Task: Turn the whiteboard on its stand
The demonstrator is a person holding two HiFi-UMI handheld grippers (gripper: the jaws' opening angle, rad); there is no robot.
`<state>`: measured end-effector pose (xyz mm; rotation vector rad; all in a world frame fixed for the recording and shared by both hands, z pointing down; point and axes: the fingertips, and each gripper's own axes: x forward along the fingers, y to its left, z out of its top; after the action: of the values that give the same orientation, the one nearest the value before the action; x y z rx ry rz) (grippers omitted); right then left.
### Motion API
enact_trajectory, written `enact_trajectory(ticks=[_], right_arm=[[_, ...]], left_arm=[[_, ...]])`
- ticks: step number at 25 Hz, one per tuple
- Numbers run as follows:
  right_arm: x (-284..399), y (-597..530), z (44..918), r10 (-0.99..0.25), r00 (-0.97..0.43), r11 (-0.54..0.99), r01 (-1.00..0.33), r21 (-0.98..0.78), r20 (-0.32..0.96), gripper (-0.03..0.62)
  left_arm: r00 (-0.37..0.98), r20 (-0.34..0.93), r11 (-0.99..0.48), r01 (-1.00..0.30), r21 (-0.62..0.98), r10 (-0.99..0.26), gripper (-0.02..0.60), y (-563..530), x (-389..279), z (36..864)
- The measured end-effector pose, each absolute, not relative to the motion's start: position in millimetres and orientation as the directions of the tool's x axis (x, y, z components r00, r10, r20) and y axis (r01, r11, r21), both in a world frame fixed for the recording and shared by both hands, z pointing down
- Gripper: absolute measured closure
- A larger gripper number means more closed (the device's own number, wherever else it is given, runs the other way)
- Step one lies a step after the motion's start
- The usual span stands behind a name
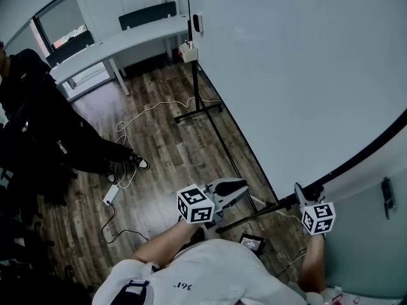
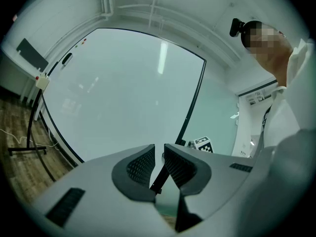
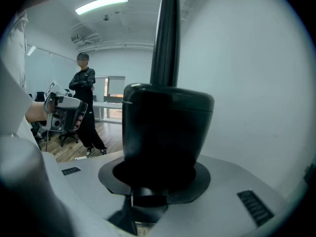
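Whiteboard (image 1: 305, 75) fills the right of the head view, upright on its black stand (image 1: 198, 110) over the wood floor (image 1: 159, 145). The right gripper (image 1: 299, 192) sits at its near frame edge, and the left gripper (image 1: 232, 188) is just left of it, off the board.

Left gripper view: jaws a narrow gap apart, empty, facing the board.

Right gripper view: jaws clamped on a black fitting (image 3: 168, 127) of the frame.

Big, stiff and slick-faced, the panel likely swings heavily, so the frame looks like the place to grip.

Head view downward, gripper views near whiteboard (image 1: 305, 75)
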<state>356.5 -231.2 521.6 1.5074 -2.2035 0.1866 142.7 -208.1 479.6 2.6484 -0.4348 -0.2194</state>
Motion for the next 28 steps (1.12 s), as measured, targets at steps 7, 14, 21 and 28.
enact_trajectory(ticks=[7, 14, 21, 28], right_arm=[[359.5, -230.9, 520.2, -0.887, -0.254, 0.339, -0.926, 0.169, 0.385, 0.414], [373.5, -214.4, 523.2, -0.918, -0.206, 0.245, -0.967, 0.075, 0.338, 0.356], [381.8, -195.5, 524.4, -0.948, -0.103, 0.111, -0.994, 0.007, 0.302, 0.347], [387.3, -146.3, 531.1, -0.950, 0.042, -0.045, -0.999, 0.000, 0.311, 0.347]], left_arm=[[0.938, -0.085, -0.851, -0.265, 0.454, -0.337, 0.534, -210.7, 133.0, 480.9], [0.941, -0.089, -0.854, -0.254, 0.455, -0.328, 0.534, -217.9, 123.8, 482.2], [0.948, -0.100, -0.857, -0.225, 0.463, -0.303, 0.534, -233.7, 111.7, 481.3], [0.961, -0.121, -0.864, -0.162, 0.477, -0.247, 0.534, -235.8, 99.2, 482.6]])
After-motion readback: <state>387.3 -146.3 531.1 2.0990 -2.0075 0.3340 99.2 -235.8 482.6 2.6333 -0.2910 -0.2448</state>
